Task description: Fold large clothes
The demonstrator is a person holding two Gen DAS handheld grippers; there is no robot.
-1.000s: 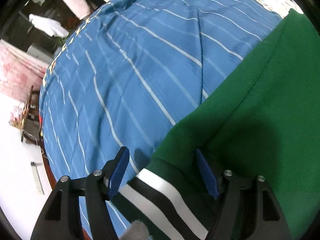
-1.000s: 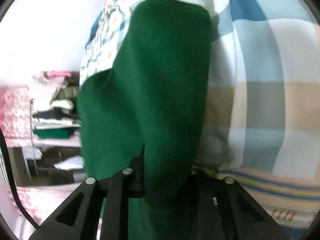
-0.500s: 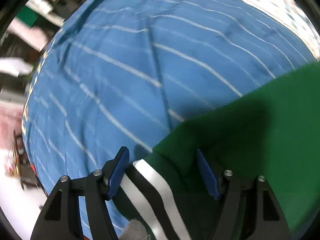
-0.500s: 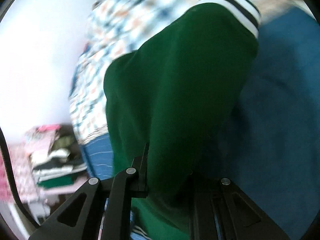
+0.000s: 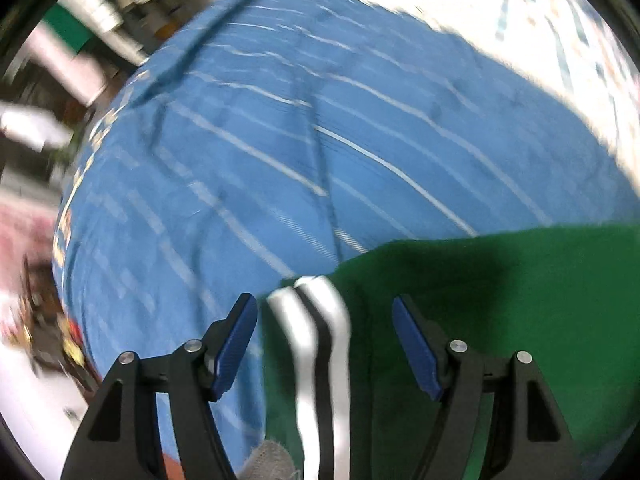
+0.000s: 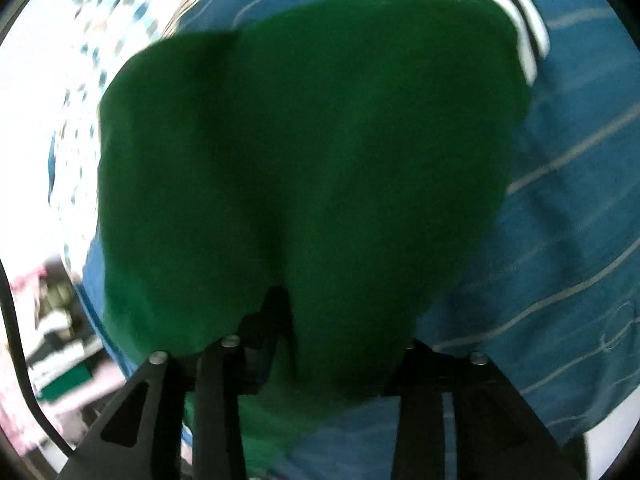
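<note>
Green garment (image 6: 312,152): soft, limp, likely thick; best taken at striped cuff (image 5: 316,344). Left gripper (image 5: 324,344) spread, cuff between fingers. Right gripper (image 6: 340,332) fingers hidden by cloth; grip unclear. Blue sheet (image 5: 280,152) beneath.

Garment: a dark green sweater (image 6: 312,168) of thick, plain cloth.
Trim: a ribbed band (image 5: 316,344) striped white and black ran along one edge.
Place, left wrist view: it filled the lower right of the frame, the band at lower centre.
Place, right wrist view: it covered the centre, bunched at the bottom, the band (image 6: 524,28) at upper right.
Sharpness: both views were motion-blurred.
</note>
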